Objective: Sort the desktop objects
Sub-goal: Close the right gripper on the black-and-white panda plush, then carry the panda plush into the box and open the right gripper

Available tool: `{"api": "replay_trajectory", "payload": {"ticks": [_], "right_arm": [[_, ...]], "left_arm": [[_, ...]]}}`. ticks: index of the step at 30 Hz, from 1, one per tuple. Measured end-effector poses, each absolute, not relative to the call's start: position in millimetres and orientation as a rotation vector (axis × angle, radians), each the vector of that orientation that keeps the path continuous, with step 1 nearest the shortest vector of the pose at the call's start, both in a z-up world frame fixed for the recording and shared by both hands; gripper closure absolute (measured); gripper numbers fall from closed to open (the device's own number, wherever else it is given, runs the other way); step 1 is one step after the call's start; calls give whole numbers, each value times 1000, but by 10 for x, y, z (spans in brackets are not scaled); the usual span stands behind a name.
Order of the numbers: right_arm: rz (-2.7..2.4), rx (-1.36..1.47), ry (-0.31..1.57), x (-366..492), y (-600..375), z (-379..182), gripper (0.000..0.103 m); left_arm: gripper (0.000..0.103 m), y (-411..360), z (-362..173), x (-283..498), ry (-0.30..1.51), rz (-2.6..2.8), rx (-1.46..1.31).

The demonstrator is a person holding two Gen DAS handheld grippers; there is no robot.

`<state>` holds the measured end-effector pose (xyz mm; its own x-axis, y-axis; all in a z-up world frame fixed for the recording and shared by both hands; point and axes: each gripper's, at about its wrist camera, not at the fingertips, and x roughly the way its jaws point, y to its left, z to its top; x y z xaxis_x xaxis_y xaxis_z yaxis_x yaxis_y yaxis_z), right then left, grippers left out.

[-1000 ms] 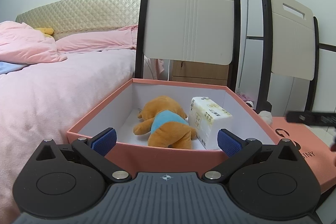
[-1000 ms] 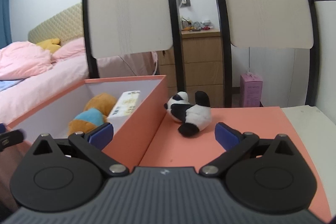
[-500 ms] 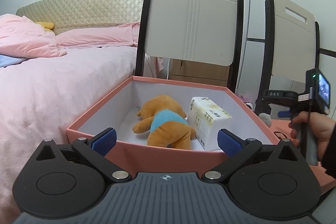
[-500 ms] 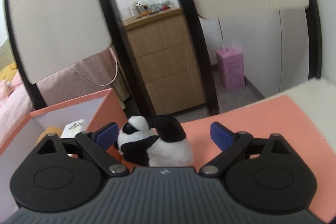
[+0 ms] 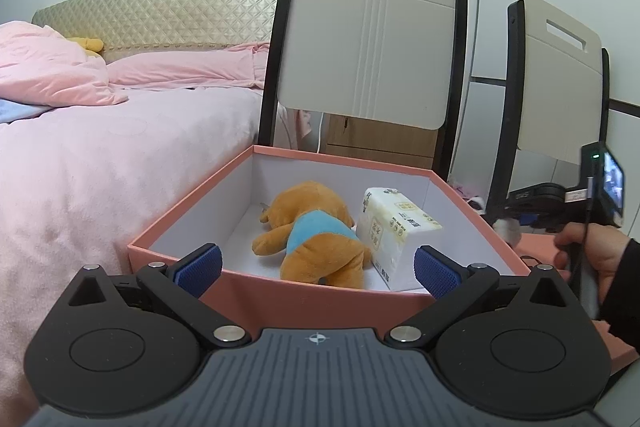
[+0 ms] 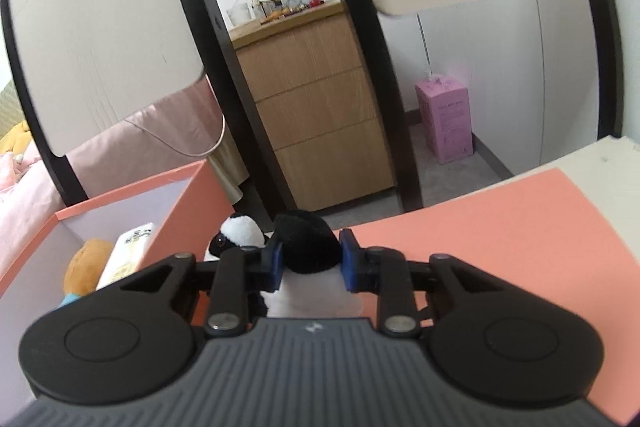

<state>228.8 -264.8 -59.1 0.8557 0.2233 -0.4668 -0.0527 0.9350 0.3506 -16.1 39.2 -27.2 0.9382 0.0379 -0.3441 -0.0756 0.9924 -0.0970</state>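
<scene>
The right gripper (image 6: pixel 308 261), spread wide around the panda plush (image 6: pixel 298 247) half a second ago, has now clamped its blue pads on the toy's black back, the plush sitting on the salmon lid (image 6: pixel 500 227) just beside the pink box (image 6: pixel 184 199). The left gripper (image 5: pixel 316 267) stays spread and empty at the box's near wall (idle, apparently). With the brown bear (image 5: pixel 316 227) and tissue pack (image 5: pixel 394 231) already inside, lifting the panda in probably comes next.
</scene>
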Motion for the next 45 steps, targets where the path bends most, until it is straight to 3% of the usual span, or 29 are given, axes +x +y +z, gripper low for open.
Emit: {"api": "replay_trajectory", "payload": {"ticks": [11,17,28,41,45], "right_arm": [[296,325,358,1691,-2594,350,74],[524,179,493,1672,-1807,661,74],[768,-102,812,1913,-310,271,74],[918,-206,965,2046,456,-221,74],[894,-231,969,2060,408,-182,65]], "left_arm": [[0,470,-157,-270,293,86,-133],[0,577,-93,-313,267,145,-136],[0,775,-14,-386,232,152,-203],[0,879,-98,-294,253,136,-226],[0,873,-124,-280,259,117,-227]]}}
